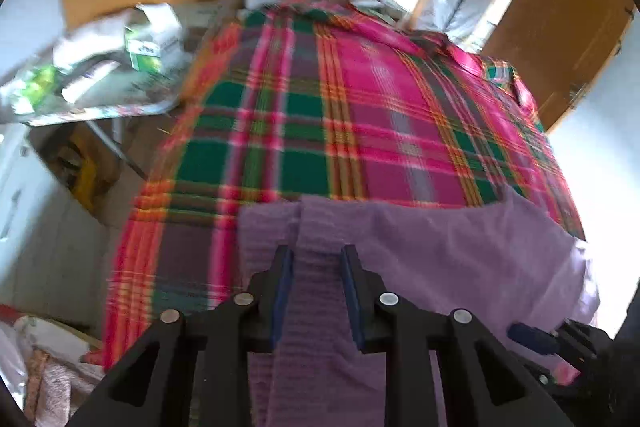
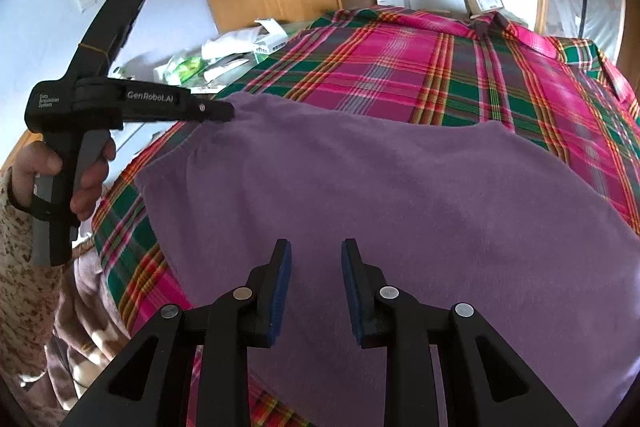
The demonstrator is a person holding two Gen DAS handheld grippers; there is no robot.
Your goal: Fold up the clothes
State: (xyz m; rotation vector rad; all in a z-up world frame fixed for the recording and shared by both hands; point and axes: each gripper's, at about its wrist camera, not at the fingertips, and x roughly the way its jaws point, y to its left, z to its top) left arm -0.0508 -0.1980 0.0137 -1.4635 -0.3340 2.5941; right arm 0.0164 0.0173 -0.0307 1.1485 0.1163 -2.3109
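A purple knitted garment [image 2: 380,195] lies spread out and mostly flat on a bed with a plaid cover. One corner of it is lifted at the far left side, and a ribbed strip [image 1: 316,267] of it rises up.

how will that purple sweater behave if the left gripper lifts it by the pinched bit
Probably floppy: the purple sweater lies limp, draped over the plaid blanket. The left gripper pinches only a narrow fold, so the rest would likely sag and trail. Its fuzzy knit looks grippy rather than slippery, so it may drag on the blanket.
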